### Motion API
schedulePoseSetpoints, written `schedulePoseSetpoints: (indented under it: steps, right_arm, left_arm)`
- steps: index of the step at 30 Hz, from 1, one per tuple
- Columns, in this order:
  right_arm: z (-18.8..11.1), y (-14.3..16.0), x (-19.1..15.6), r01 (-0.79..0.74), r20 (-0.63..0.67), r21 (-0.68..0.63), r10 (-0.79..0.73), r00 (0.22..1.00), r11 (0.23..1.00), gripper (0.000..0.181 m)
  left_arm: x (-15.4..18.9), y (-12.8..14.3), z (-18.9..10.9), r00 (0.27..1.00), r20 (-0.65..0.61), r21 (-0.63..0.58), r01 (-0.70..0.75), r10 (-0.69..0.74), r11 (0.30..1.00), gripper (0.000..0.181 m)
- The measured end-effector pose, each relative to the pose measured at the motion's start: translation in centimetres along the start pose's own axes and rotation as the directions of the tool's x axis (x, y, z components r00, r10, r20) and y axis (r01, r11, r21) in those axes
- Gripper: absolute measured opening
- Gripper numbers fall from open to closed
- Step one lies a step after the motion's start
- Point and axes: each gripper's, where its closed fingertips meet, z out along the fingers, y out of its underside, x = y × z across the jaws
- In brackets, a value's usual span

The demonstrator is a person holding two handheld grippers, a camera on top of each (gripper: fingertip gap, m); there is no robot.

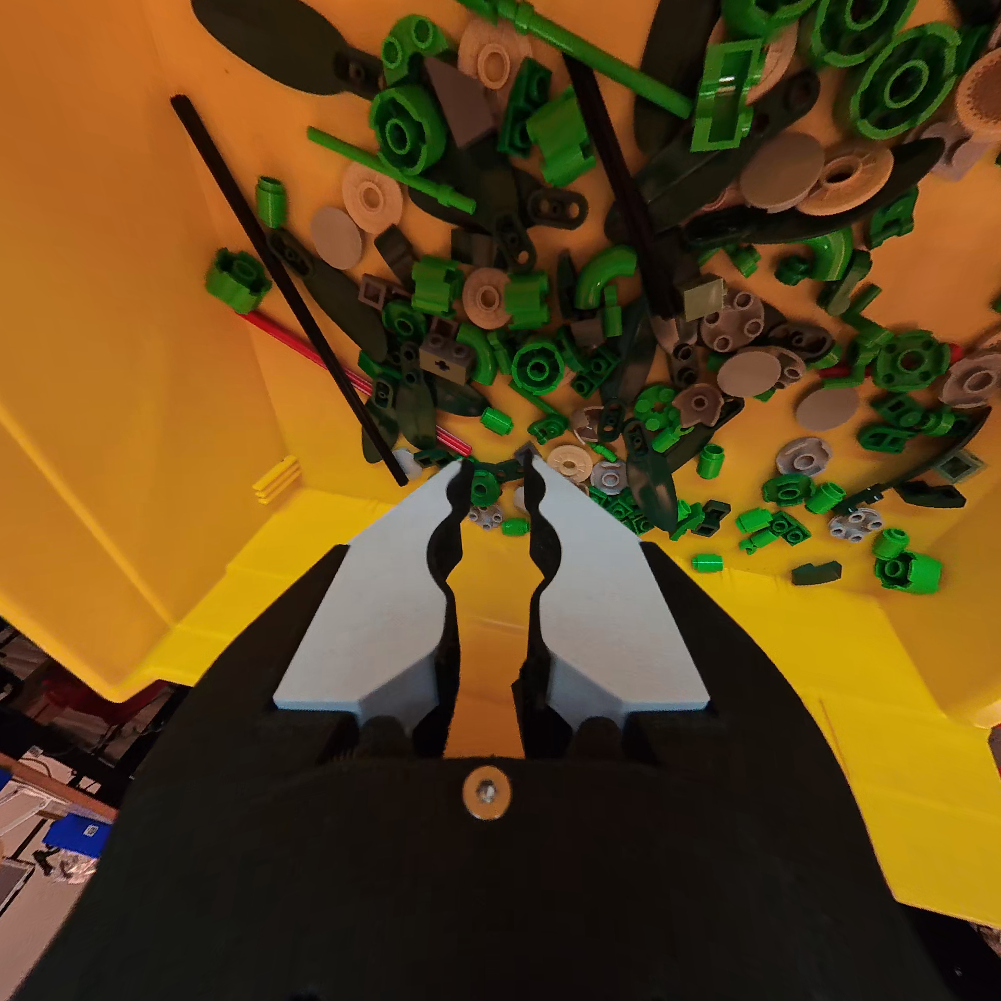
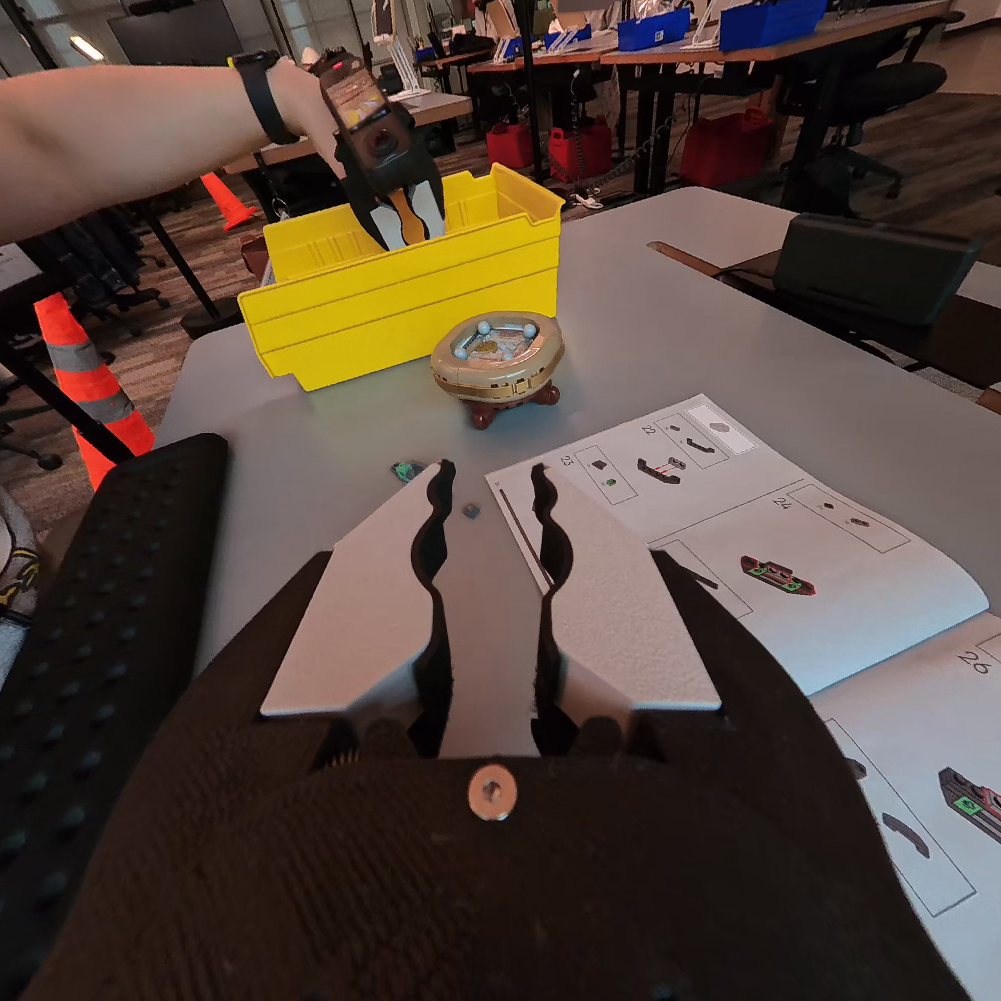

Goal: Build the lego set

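Observation:
My left gripper [image 1: 495, 467] is open and empty, reaching down into a yellow bin [image 1: 135, 379] over a pile of loose lego pieces [image 1: 596, 325]: green, tan, grey and dark leaf shapes. A small green round piece [image 1: 483, 486] lies just below its tips. In the right wrist view the left gripper [image 2: 409, 222] dips into the same bin [image 2: 401, 303]. My right gripper [image 2: 492, 470] is open and empty above the grey table [image 2: 677, 303]. A tiny grey piece [image 2: 471, 509] lies between its tips, and a small green-and-dark piece [image 2: 407, 470] lies left of them. A built tan oval pot on brown feet [image 2: 501, 363] stands by the bin.
An open instruction booklet [image 2: 758, 541] lies on the table at right. A black studded baseplate [image 2: 108, 596] sits at left. A dark box [image 2: 872, 265] is at the far right. Long black rods [image 1: 287, 287] lie in the bin. Orange cones [image 2: 86, 379] stand on the floor. Across from one pair of fingers to the other is roughly 45 cm. About 25 cm separates my right fingertips from the black studded baseplate [image 2: 108, 596].

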Motion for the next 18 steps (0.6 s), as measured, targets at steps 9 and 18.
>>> schedulePoseSetpoints:
  steps: [9,18]
  right_arm:
    - [0.0,-0.2,-0.3,0.005,0.01,0.001,-0.005,1.0,1.0,0.029]
    - [0.1,-0.1,-0.6,0.007,0.02,-0.009,-0.007,1.0,1.0,0.028]
  left_arm:
    - [0.6,-0.1,0.5,0.997,-0.068,-0.007,0.029,-0.029,1.0,0.018]
    - [0.9,0.5,1.1,0.993,-0.1,-0.031,0.061,-0.064,0.998,0.012]
